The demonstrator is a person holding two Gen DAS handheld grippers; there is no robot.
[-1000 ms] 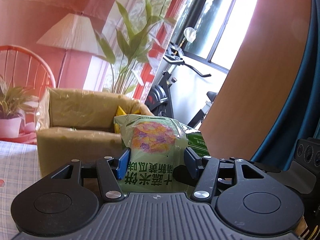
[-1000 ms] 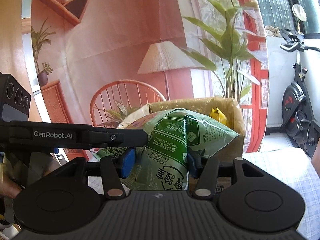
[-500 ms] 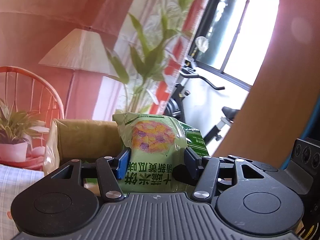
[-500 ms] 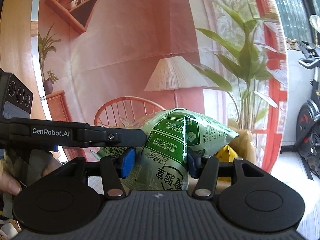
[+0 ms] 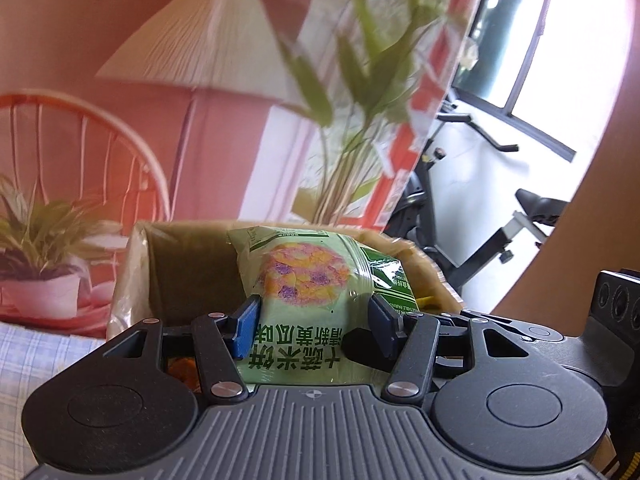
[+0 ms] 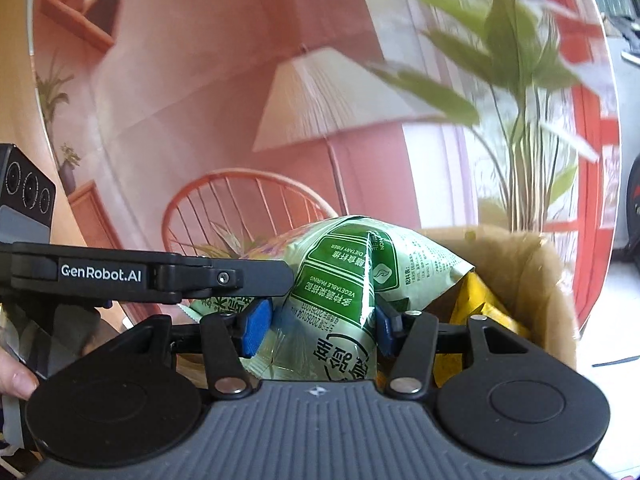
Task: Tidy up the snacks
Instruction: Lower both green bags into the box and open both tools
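Green snack bag (image 5: 304,280) sits clamped between both the left claw (image 5: 312,320) and right claw (image 6: 320,322).

- Backdrop (image 6: 192,92): printed salmon-pink interior scene, creased, curved by the lens.
- Printed on it: pleated floor lamp (image 5: 200,44), orange spindle-back chair (image 6: 244,208), potted plants (image 5: 44,240), wall shelf (image 6: 76,12).
- Window (image 5: 560,40): dark-framed, bright daylight.
- Exercise bike (image 5: 472,216): black and white, below the window.
- Tablecloth (image 5: 28,360): pale blue check.
- Wooden panel (image 5: 600,200): brown, right edge.
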